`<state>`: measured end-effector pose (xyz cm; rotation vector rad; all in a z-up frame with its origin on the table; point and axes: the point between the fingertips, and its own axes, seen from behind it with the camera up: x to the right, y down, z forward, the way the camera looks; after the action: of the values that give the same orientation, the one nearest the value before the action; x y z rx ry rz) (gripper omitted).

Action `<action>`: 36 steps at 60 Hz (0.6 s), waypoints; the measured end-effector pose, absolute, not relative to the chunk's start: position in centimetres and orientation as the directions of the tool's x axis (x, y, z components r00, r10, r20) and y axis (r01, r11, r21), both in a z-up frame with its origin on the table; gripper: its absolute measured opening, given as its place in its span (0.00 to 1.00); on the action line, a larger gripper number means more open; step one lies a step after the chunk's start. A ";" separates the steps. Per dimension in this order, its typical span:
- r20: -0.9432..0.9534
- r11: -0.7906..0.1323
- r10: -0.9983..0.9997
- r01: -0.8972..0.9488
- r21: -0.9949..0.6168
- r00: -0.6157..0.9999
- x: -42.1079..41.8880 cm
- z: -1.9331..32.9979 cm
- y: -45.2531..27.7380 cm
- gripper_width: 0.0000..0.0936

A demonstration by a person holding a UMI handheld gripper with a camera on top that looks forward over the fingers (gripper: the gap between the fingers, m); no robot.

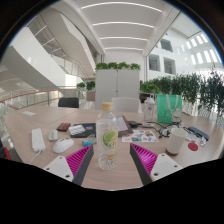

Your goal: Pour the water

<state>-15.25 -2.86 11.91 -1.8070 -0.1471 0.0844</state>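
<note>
Standing upright on the table (110,172), the bottle (107,140) sits between the fingers with gaps either side | gripper (108,166) released, grasping nothing | bottle likely light, thin-walled, slippery, squashable when squeezed | take hold mid-body, below its cap, gently

bright, even daylight from ceiling light strips (120,22) and windows (195,50); strong fisheye bending at edges; soft shadows, mild overall blur.
</note>
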 end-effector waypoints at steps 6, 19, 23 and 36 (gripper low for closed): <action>0.008 -0.238 0.167 0.048 -0.970 0.986 -17.0 10.2 2.3 0.88; -0.004 -0.241 0.197 0.045 -0.969 0.980 -18.7 7.6 8.4 0.59; 0.005 -0.198 0.171 0.039 -0.979 0.985 -18.1 8.0 9.0 0.58; -0.020 -0.238 0.191 0.027 -0.971 0.981 -18.3 7.5 9.3 0.41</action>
<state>-18.28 9.34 7.55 -1.8074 -0.1603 0.1549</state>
